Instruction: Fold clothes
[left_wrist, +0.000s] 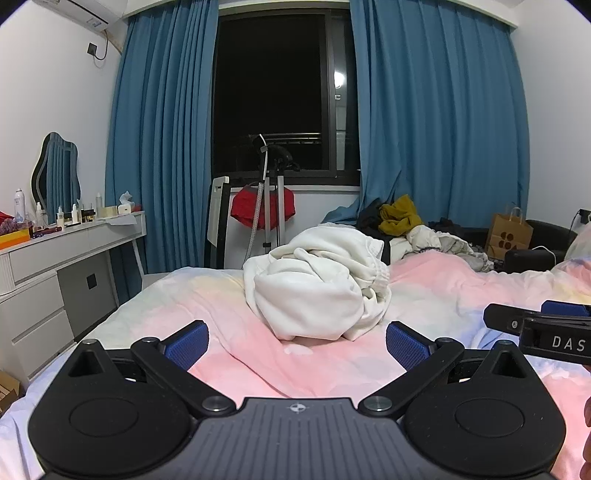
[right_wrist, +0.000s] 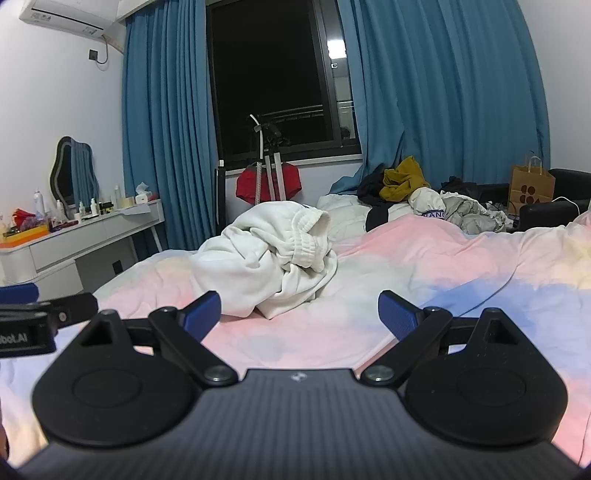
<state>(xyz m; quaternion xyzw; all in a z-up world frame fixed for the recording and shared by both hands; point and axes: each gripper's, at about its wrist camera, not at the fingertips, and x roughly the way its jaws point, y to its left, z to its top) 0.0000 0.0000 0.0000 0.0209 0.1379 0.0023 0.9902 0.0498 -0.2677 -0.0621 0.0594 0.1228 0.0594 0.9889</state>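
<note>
One crumpled white sweatshirt (left_wrist: 317, 291) is seen bunched on the pastel bedspread (left_wrist: 332, 365), its ribbed hem turned rightward; no long axis can be made out. Two tongs, left (left_wrist: 297, 345) and right (right_wrist: 299, 314), are held spread wide, nothing gripped, just short of it

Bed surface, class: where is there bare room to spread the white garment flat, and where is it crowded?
Bare pastel bedspread lies between the open grippers and the crumpled white garment, and stretches to its right. The far end is crowded with piled clothes.
</note>
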